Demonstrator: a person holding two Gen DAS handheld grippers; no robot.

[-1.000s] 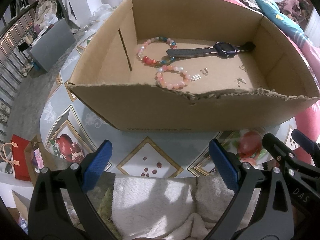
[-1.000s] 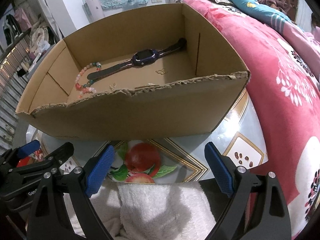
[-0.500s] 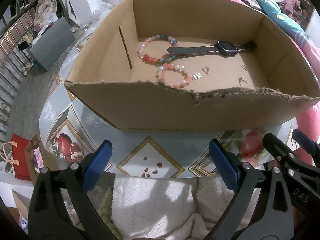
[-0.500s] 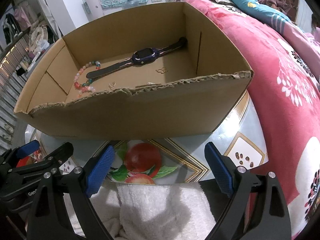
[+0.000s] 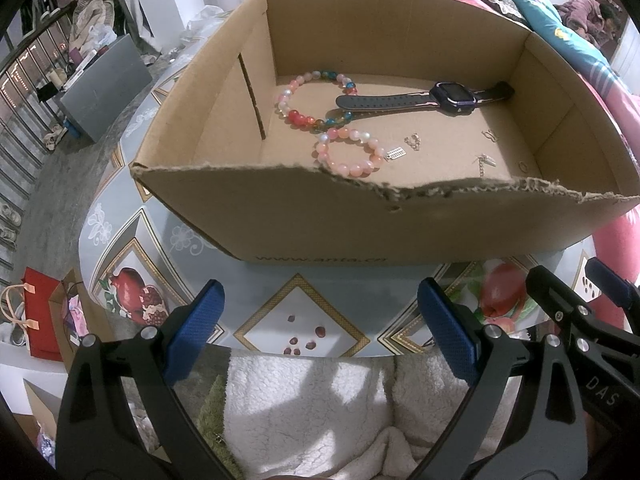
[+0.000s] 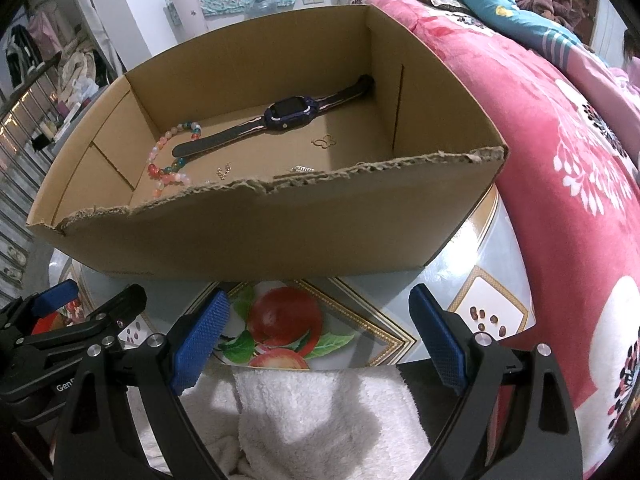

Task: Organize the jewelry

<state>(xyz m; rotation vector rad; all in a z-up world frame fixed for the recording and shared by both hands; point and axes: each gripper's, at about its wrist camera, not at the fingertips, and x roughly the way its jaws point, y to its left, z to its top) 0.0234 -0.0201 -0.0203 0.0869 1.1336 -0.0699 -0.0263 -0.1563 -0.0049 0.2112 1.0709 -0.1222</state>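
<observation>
An open cardboard box stands on a round patterned table. Inside lie a multicoloured bead bracelet, a pink bead bracelet, a dark smartwatch and several small metal pieces. My left gripper is open and empty, held in front of the box's near wall. My right gripper is open and empty, also in front of the box. Each gripper shows at the edge of the other's view.
The table carries fruit pictures. A pink flowered bedspread lies to the right. A white fleece cloth is below the grippers. Red and brown bags and a grey box are on the floor at left.
Both views have risen a little, so more of the box floor shows. The jewelry has not moved. Both grippers stay open.
</observation>
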